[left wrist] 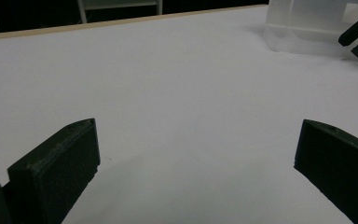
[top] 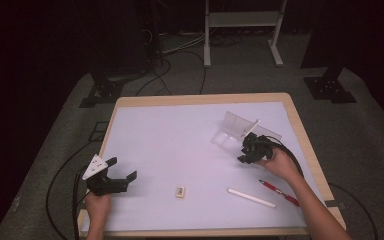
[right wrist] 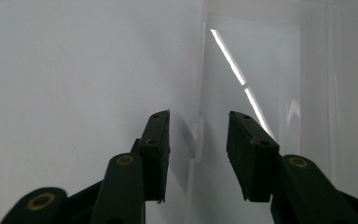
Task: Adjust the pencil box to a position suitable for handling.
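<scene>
A clear plastic box (top: 237,127) with its lid up stands at the back right of the white mat (top: 180,145). My right gripper (top: 246,153) is at the box's near edge. In the right gripper view its jaws straddle the box's front wall (right wrist: 261,70), with a small clear tab (right wrist: 196,140) between them. The right gripper (right wrist: 198,116) is open, its pads clear of the plastic on both sides. My left gripper (top: 122,168) rests near the front left corner, wide open (left wrist: 196,135) over bare mat, with nothing between its jaws. The box (left wrist: 303,23) also appears at the far right of the left gripper view.
A small eraser (top: 180,191) lies near the front middle. To its right lie a white pen (top: 251,197) and a red pen (top: 279,192), close to the right forearm. A cable loops beside the right hand. The wooden table edge (top: 200,98) frames the mat.
</scene>
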